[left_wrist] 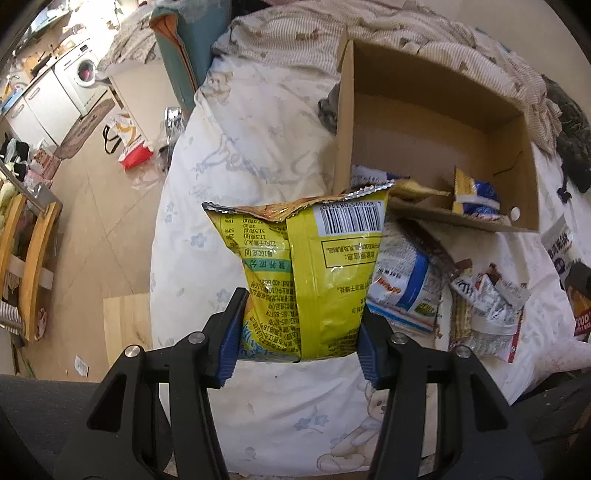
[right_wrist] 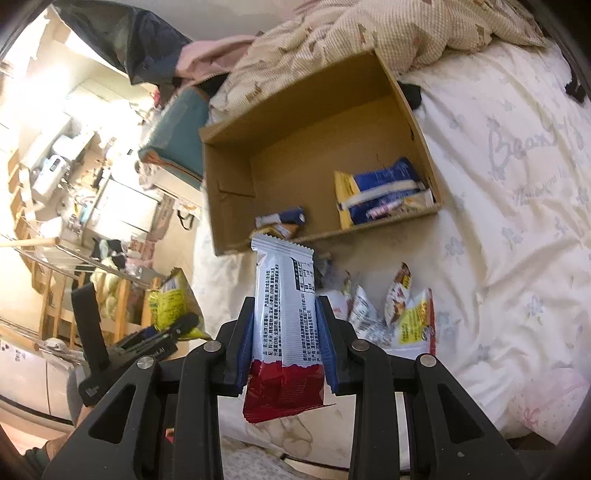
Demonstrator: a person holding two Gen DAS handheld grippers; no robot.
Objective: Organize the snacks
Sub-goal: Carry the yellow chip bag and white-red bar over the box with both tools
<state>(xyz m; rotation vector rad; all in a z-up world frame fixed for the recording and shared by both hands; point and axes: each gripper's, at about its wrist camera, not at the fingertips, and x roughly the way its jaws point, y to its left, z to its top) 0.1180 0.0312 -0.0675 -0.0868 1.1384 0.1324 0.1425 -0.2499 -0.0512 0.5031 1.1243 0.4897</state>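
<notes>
My left gripper (left_wrist: 301, 328) is shut on a yellow snack bag (left_wrist: 310, 273), held above the bed with its barcode side facing me. My right gripper (right_wrist: 284, 325) is shut on a white and red snack bar packet (right_wrist: 284, 317), which stands upright between the blue pads. Beyond both lies an open cardboard box (left_wrist: 517, 147) (right_wrist: 229, 155) on the bed, with blue and yellow snack packs (left_wrist: 474, 197) (right_wrist: 376, 192) inside. Loose snack packets (left_wrist: 480, 302) (right_wrist: 391, 310) lie on the sheet in front of the box. The right wrist view also shows the left gripper (right_wrist: 173, 325) with the yellow bag (right_wrist: 171, 299) at lower left.
The bed has a white printed sheet (left_wrist: 240, 147) (right_wrist: 517, 221) and a beige quilt (left_wrist: 314, 33) behind the box. A teal cushion (left_wrist: 192, 48) leans at the bed's far corner. On the left are the floor, a washing machine (left_wrist: 83, 74), bags and a wooden frame (left_wrist: 33, 266).
</notes>
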